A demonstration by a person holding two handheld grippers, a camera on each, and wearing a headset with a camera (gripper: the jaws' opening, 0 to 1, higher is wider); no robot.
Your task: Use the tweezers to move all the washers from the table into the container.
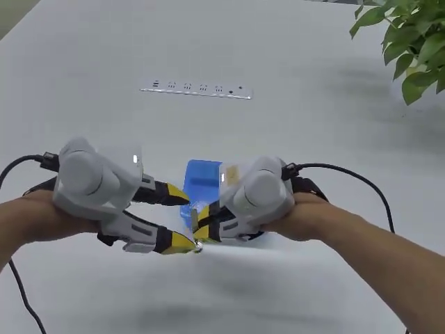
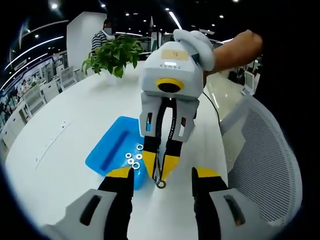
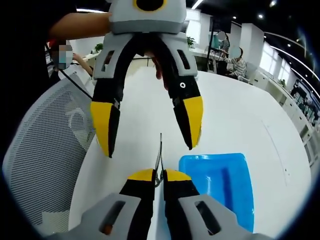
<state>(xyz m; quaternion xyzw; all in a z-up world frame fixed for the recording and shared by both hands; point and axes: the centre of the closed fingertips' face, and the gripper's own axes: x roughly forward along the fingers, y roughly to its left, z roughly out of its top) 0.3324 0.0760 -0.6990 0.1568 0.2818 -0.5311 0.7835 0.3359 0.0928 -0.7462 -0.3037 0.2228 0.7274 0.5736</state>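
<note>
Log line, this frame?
right hand-held gripper shut on thin metal tweezers | left hand-held gripper open | tip at silver washer | blue plastic container holds washers

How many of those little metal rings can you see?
6 rings: five clustered in the blue tray, one at the tip of the tweezers beside the tray; more may be hidden.
</note>
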